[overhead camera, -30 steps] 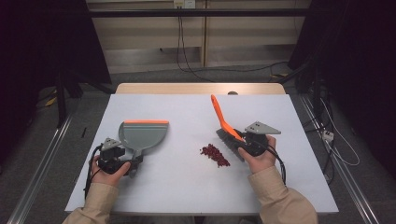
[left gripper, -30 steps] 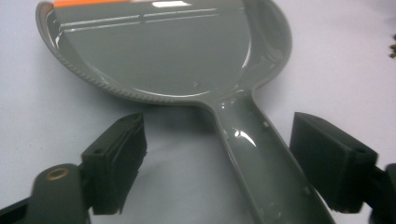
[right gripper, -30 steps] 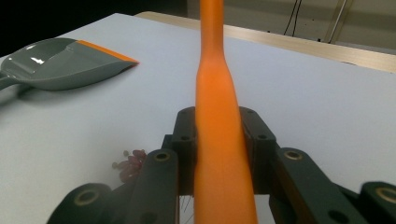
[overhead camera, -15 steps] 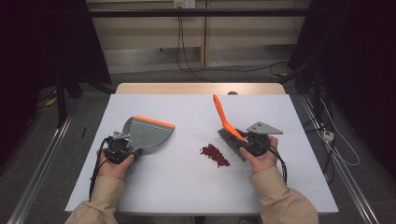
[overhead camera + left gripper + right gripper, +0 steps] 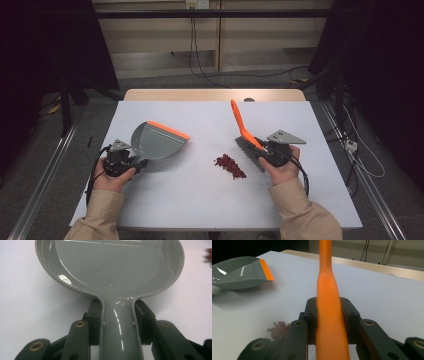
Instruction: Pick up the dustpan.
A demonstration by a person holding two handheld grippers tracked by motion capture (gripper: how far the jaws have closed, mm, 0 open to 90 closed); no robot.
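Note:
A grey dustpan (image 5: 155,142) with an orange lip sits at the table's left, its mouth turned toward the middle. My left gripper (image 5: 131,161) has just been closing and is now shut on the dustpan's handle. In the left gripper view the pads squeeze the handle (image 5: 120,327) from both sides, at the left gripper (image 5: 118,310). My right gripper (image 5: 260,150) is shut on an orange brush (image 5: 239,122), whose handle rises up and away. The brush handle (image 5: 327,285) is clamped in the right gripper (image 5: 329,307). A small pile of red bits (image 5: 230,166) lies between the two tools.
The white table (image 5: 200,205) has a wooden strip (image 5: 215,94) along its far edge. Cables run over the floor behind and to the right. From the right gripper view, the dustpan (image 5: 237,272) lies to the left and the red bits (image 5: 278,328) just below the jaws.
The left gripper closed on the dustpan's handle and swung the pan so its orange lip now faces right, toward the pile. The right hand and brush stayed put.

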